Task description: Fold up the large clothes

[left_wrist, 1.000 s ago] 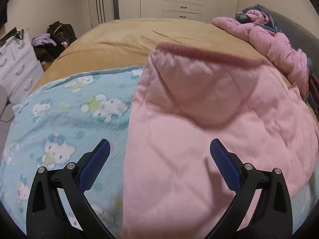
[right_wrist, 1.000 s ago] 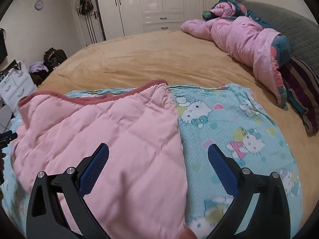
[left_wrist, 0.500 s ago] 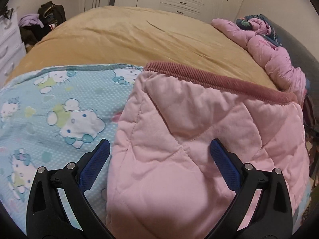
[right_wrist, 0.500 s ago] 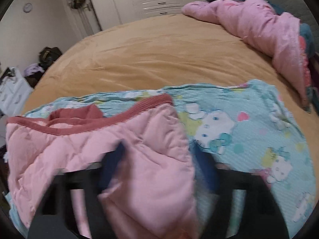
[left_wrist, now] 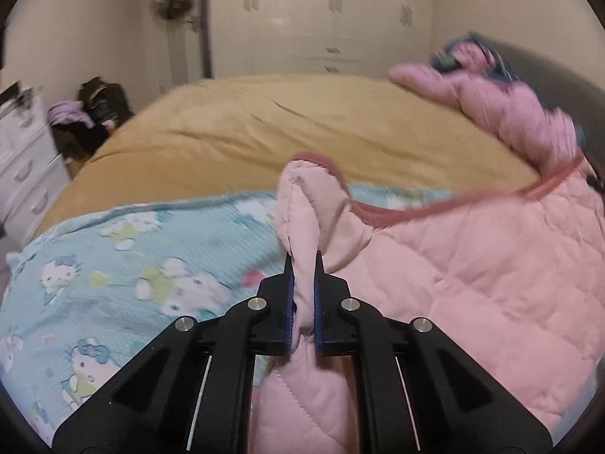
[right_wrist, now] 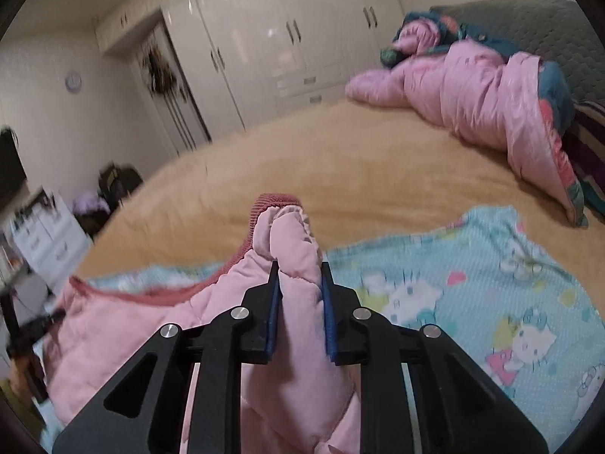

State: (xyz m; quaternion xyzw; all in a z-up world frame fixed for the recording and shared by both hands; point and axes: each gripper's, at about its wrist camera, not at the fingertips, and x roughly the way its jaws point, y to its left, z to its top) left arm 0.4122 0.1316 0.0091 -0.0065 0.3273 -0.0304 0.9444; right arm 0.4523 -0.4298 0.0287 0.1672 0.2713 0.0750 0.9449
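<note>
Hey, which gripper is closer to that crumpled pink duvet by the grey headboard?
Probably the right. The right gripper, closing on the pink quilted garment, has the duvet beyond it to its right. The left gripper, shut on the garment's other side, sits farther from it.

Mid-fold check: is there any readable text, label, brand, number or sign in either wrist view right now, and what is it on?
None can be read in either view.
Wall clock: any numerals are too small and blurred to read.
Cartoon-cat blanket: pictures only, no legible lettering.
Pink quilted garment: no label or tag shows where the left tongs and right tongs pinch it.
White drawers: items on top too blurred to read.
</note>
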